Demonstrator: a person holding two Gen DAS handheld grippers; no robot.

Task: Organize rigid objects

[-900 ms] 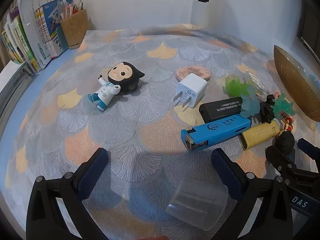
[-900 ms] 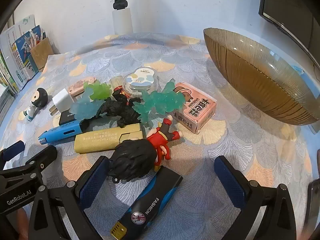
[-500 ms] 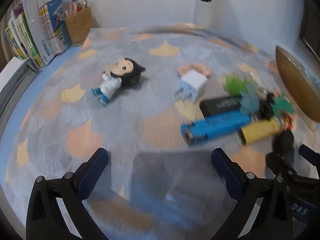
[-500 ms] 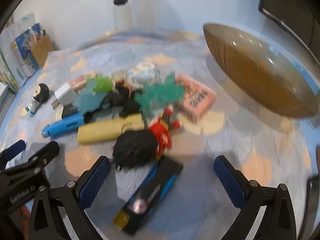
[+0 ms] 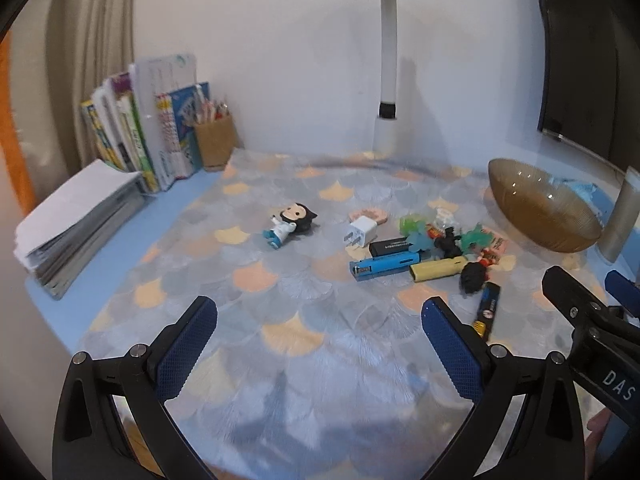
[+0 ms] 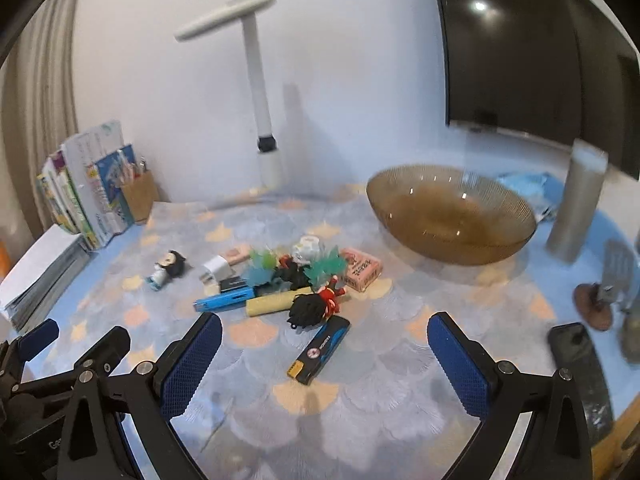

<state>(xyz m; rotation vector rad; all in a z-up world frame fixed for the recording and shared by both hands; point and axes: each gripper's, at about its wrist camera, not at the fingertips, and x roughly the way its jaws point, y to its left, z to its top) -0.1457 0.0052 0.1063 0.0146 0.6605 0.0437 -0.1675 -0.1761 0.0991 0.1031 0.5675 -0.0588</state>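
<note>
Both of my claws are gaping wide and gripping nothing: the left gripper (image 5: 319, 340) and the right gripper (image 6: 325, 354) are hovering above the patterned tablecloth (image 5: 256, 280), well short of the clutter. I am judging this as a start, with nothing sorted yet and the amber glass bowl (image 6: 452, 216) sitting bare. Nearest my right claw is lying the black-and-blue lighter (image 6: 320, 350), just beside a black-haired figurine in red (image 6: 314, 308). Next I am needing to drop over one piece alone. Crowding is the trouble: the yellow lighter (image 6: 276, 302), blue lighter (image 6: 224, 300), white charger plug (image 6: 216, 268) and pink box (image 6: 362, 270) are touching or overlapping. One doll in white (image 5: 288, 226) is lying apart.
</note>
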